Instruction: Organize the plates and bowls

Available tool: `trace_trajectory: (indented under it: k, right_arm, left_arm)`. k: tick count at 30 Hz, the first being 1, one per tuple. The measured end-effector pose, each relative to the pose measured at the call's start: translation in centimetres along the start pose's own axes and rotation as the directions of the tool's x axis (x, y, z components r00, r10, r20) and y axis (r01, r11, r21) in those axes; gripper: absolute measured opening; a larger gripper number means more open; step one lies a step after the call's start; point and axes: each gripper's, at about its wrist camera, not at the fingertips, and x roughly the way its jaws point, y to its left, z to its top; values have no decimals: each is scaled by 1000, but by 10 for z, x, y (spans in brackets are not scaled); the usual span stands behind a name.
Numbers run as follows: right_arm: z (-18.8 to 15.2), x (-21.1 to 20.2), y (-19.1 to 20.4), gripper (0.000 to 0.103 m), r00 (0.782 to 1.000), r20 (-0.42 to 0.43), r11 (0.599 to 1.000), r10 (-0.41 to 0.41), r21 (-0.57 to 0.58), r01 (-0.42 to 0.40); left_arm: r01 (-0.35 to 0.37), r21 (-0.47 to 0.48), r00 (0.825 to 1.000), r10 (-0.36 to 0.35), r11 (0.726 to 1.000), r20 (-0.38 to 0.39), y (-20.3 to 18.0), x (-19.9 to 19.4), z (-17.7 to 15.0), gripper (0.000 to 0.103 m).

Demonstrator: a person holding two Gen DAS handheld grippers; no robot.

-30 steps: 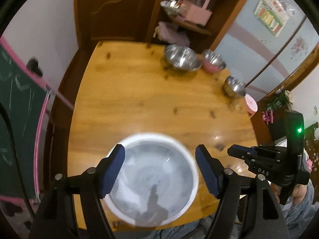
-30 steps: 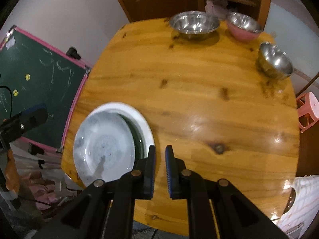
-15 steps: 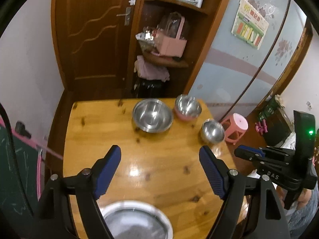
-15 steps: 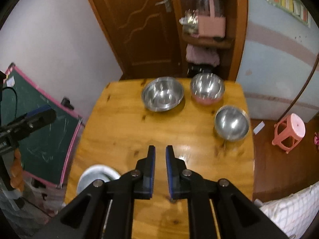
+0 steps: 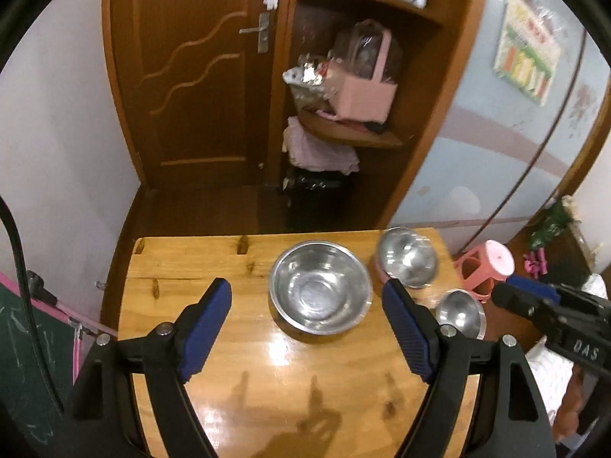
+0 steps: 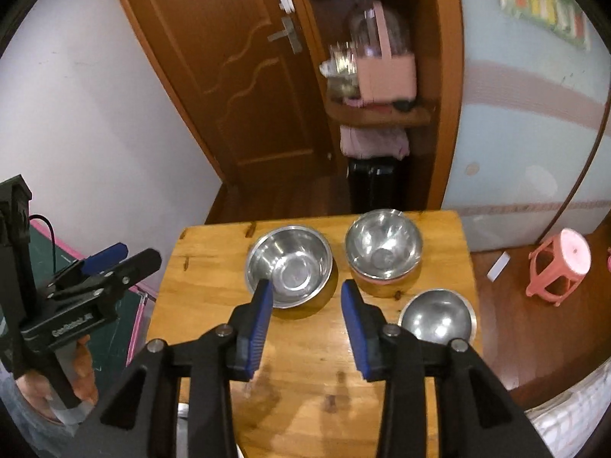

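Above the table (image 5: 236,351), both grippers' fingers (image 5: 206,324) spread, empty, right pair just widening.

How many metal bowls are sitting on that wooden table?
3: a large bowl far-centre, a second bowl nested in a pink one to its right, a small bowl nearer. The table's near edge is hidden.

Shiny metal bowls (image 5: 320,292), glossy wooden table (image 5: 214,263)

place: you're in a home, a lived-in room | signs: panelled wooden door (image 5: 198,76), corner shelf (image 5: 355,129) with pink basket (image 5: 362,95) | wooden worktop (image 5: 244,343) with steel bowls (image 5: 320,292) | pink plastic stool (image 6: 559,263), wall chart (image 5: 529,65), chalkboard (image 5: 23,362)
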Motion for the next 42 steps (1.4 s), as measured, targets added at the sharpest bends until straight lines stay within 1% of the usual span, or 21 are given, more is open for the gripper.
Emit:
trace_trajectory:
  k: [3, 6, 9, 10, 13, 15, 16, 19, 20, 21, 22, 23, 24, 25, 27, 28, 29, 31, 33, 36, 42]
  right_arm:
    - [2, 43, -7, 37, 997, -70, 1000, 15, 28, -13]
    - [1, 90, -16, 37, 990, -139, 997, 30, 73, -20]
    - [-3, 122, -22, 37, 981, -185, 993, 50, 111, -29]
    - [-4, 136, -26, 37, 978, -203, 991, 57, 130, -31]
    - [-7, 166, -34, 37, 967, -237, 982, 91, 185, -47]
    - [-10, 184, -37, 37, 961, -253, 974, 111, 218, -55]
    - [-10, 190, -38, 37, 960, -258, 973, 113, 224, -54]
    - [-11, 212, -39, 37, 955, -278, 969, 107, 243, -38]
    - [-11, 217, -39, 37, 953, -284, 969, 104, 244, -33]
    - [-11, 221, -39, 37, 952, -287, 969, 101, 246, -29]
    - [-11, 226, -39, 37, 952, -292, 968, 98, 249, -23]
    - [-11, 230, -40, 37, 950, -295, 968, 97, 252, -20]
    - [-12, 234, -40, 37, 949, -300, 966, 99, 259, -19]
    - [-12, 237, -41, 37, 949, -298, 964, 101, 265, -19]
    - [-12, 241, -42, 22, 950, -295, 963, 101, 268, -19]
    - [-13, 243, -42, 12, 947, -301, 963, 111, 268, -28]
    - [-13, 244, -41, 12, 944, -304, 961, 127, 272, -42]
    - [-12, 239, -41, 11, 951, -290, 965, 107, 259, -29]
    - [-12, 234, -41, 11, 952, -285, 965, 112, 259, -36]
    - [-13, 228, -42, 11, 952, -281, 964, 121, 263, -45]
    - [-16, 200, -37, 10, 955, -270, 969, 124, 241, -58]
  left_arm:
    - [-15, -18, 999, 14, 1000, -51, 10, 49, 2, 80]
    - [-28, -42, 994, 23, 999, -107, 21, 91, -2, 80]
    - [-34, -91, 985, 18, 995, -171, 37, 133, -7, 80]
    - [-25, -117, 983, 3, 993, -182, 43, 145, -11, 80]
    - [-17, -169, 979, -18, 985, -205, 53, 170, -19, 79]
    - [-13, -191, 975, -30, 981, -220, 57, 186, -24, 75]
    - [-11, -200, 973, -36, 980, -229, 57, 194, -26, 74]
    - [0, -209, 967, -53, 978, -248, 59, 211, -30, 69]
    - [5, -212, 966, -60, 977, -253, 59, 214, -31, 65]
    - [11, -215, 963, -68, 976, -259, 59, 218, -32, 59]
    - [19, -223, 961, -80, 975, -267, 60, 223, -34, 55]
    - [26, -230, 958, -90, 973, -273, 59, 225, -35, 48]
    - [34, -237, 955, -102, 971, -280, 61, 228, -36, 39]
    - [40, -243, 951, -112, 969, -289, 61, 233, -38, 33]
    - [46, -253, 946, -124, 966, -301, 63, 239, -41, 14]
    - [40, -254, 946, -118, 967, -301, 63, 240, -42, 10]
    - [37, -249, 947, -113, 968, -300, 64, 241, -43, 8]
    - [52, -251, 946, -129, 967, -298, 65, 239, -45, 8]
    - [50, -243, 944, -125, 969, -304, 64, 233, -47, 7]
    - [64, -223, 946, -130, 973, -298, 63, 218, -47, 7]
    - [97, -237, 940, -167, 967, -298, 56, 179, -47, 7]
